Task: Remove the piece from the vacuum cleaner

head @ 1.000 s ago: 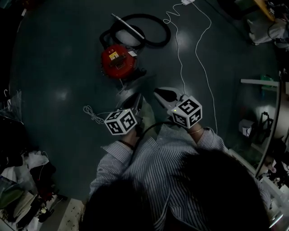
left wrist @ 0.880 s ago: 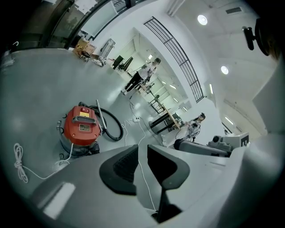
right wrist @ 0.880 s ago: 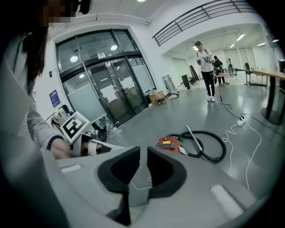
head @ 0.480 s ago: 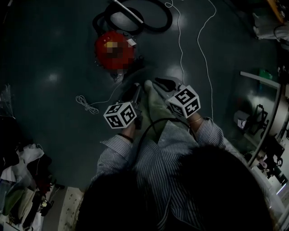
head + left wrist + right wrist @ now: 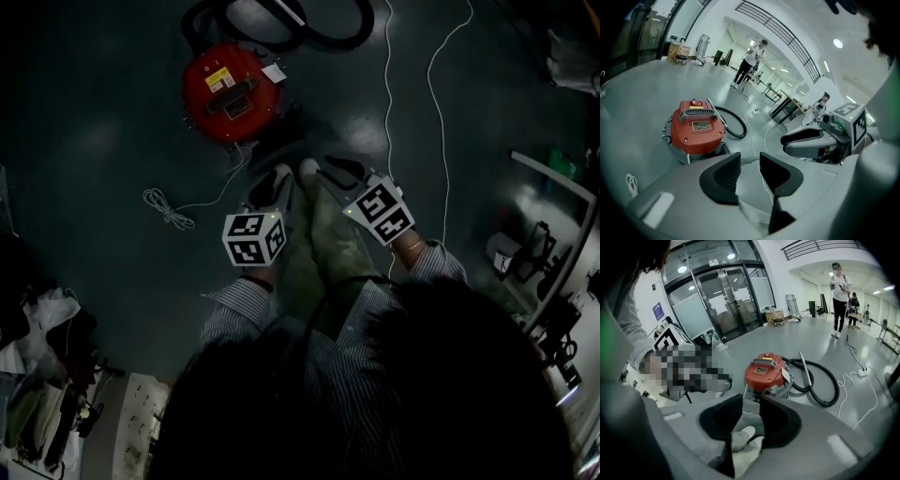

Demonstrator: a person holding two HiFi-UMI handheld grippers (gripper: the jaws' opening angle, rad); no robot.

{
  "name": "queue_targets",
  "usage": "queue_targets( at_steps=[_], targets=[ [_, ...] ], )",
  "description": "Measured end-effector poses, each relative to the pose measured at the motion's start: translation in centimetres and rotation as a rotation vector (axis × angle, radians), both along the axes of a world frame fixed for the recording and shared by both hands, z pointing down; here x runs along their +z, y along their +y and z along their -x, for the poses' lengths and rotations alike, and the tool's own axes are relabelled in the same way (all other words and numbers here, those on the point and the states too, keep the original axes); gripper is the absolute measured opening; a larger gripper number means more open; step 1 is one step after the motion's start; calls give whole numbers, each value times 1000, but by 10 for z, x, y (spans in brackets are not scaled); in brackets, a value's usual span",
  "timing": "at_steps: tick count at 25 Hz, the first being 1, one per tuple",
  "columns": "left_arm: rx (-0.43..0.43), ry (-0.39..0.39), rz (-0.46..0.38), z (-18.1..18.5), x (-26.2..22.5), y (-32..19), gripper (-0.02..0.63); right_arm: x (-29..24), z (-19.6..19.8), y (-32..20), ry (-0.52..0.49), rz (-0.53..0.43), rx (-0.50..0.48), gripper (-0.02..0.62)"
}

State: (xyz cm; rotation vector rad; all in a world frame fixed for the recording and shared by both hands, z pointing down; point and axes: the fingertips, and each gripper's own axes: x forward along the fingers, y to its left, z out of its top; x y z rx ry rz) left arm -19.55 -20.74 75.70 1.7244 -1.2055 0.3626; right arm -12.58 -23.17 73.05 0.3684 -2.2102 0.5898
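Big open lab or workshop hall: polished grey floor (image 5: 637, 98), tall glass doors (image 5: 726, 296), railed upper gallery (image 5: 780, 33), ceiling lights (image 5: 838, 43), workbenches (image 5: 785, 105) along 1 side, boxes (image 5: 774, 315) by doors, white cables (image 5: 433, 103) across floor, person (image 5: 840, 287) standing far off.

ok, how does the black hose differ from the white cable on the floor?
The black hose is thick; the white cable is thin. The hose curls in a loop beside the red vacuum cleaner; the cable runs in long loose lines. Both lie on the floor.
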Motion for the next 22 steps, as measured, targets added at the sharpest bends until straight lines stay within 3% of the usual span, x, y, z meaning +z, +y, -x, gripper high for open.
queue_targets(
  at_steps=[4, 9, 15, 22],
  targets=[
    [47, -44, 20, 1, 51, 0, 196, 53, -5, -4, 38, 16, -35, 104],
    [105, -122, 40, 0, 107, -1, 204, 97, -10, -11, 94, -34, -109, 104],
    [184, -246, 55, 2, 152, -2, 222, 143, -7, -14, 217, -213, -358, 118],
    [276, -333, 52, -2, 170, -9, 230, 179, -3, -9, 311, -297, -534, 127]
  ],
)
